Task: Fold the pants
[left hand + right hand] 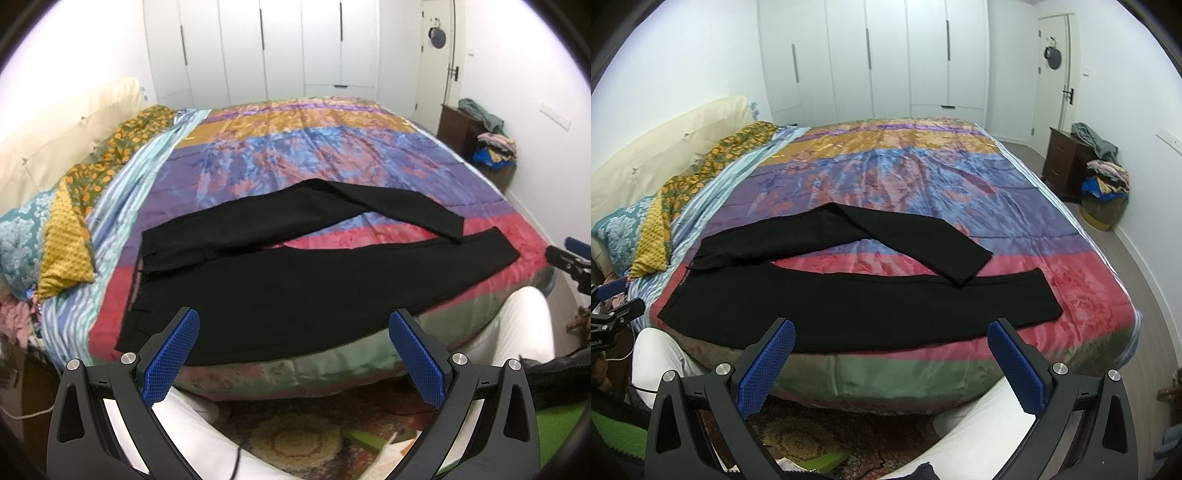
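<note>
Pants (280,291) lie spread on the bed (332,147), one leg bent across; my left gripper (295,354) and right gripper (892,363) hover before its near edge, jaws released, empty.

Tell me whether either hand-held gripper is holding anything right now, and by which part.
Nothing is held. The left hand-held gripper and right hand-held gripper are both open, short of the black pants on the bed.

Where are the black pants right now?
In both views the black pants lie spread on the colourful bedspread, near its front edge, waist toward the pillows.
</note>
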